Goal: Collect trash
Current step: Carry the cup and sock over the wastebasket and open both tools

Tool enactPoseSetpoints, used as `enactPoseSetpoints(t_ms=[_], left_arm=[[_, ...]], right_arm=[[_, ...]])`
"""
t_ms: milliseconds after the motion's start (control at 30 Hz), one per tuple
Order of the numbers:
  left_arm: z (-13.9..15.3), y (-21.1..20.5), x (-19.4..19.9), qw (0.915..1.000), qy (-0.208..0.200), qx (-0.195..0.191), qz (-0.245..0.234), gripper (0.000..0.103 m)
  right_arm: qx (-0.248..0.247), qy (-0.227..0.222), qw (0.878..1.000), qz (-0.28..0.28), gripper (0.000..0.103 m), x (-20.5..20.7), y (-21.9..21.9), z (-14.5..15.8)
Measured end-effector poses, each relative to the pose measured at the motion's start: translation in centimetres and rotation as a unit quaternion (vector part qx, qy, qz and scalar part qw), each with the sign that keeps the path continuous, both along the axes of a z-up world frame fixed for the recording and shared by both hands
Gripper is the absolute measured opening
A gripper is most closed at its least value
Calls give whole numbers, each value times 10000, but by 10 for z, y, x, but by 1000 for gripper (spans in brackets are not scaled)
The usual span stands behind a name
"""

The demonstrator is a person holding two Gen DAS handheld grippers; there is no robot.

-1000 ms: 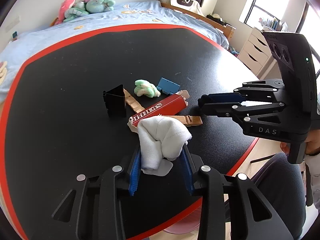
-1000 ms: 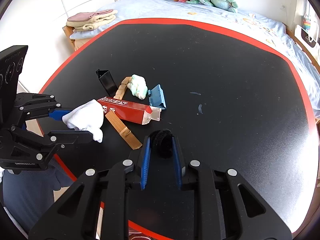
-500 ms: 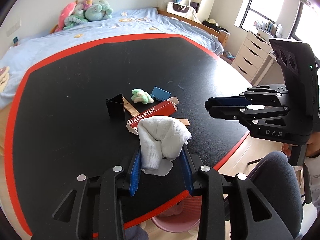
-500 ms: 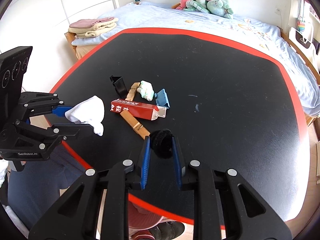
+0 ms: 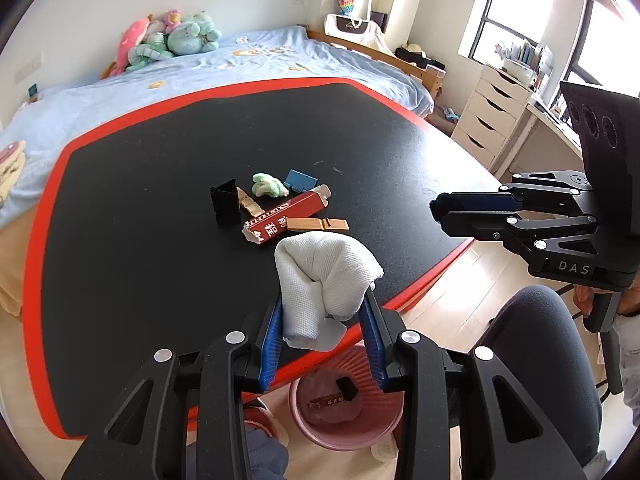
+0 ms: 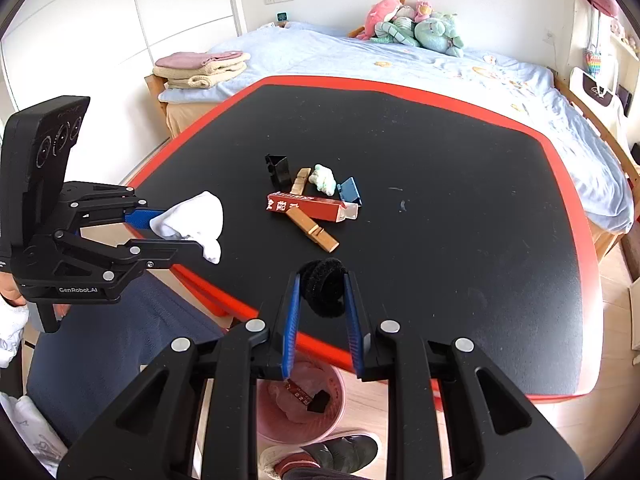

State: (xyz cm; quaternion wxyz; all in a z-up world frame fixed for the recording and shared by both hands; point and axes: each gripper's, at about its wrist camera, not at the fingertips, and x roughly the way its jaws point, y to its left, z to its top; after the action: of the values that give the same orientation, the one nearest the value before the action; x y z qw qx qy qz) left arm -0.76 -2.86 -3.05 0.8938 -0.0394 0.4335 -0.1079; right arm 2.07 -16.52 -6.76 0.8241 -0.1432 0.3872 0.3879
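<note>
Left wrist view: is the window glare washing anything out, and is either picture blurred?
Left wrist view: the window is blown out white at top right, but the white cloth stays sharp. Right wrist view: even light, the black fuzzy ring crisp; fisheye bends the table edge in both.

The left tongs (image 5: 324, 320) tilt downward, their blue-padded fingers (image 5: 270, 340) clamped on a bunched white waffle-weave cloth (image 5: 324, 276). Beside them, the right tongs (image 6: 322, 296) tilt down likewise, nearly closed on a fuzzy black fabric ring (image 6: 324, 286).
</note>
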Motion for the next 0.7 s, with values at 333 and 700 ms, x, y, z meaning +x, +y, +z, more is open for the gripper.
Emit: enactPoseSetpoints(t_ms=[333, 700], left_arm=[[0, -16, -28, 9999, -32, -34, -126, 35], [-15, -36, -58, 9994, 194, -39, -292, 35]], right_arm=[[96, 12, 9999, 42, 21, -44, -16, 0], [120, 354, 9993, 101, 21, -77, -25, -20]])
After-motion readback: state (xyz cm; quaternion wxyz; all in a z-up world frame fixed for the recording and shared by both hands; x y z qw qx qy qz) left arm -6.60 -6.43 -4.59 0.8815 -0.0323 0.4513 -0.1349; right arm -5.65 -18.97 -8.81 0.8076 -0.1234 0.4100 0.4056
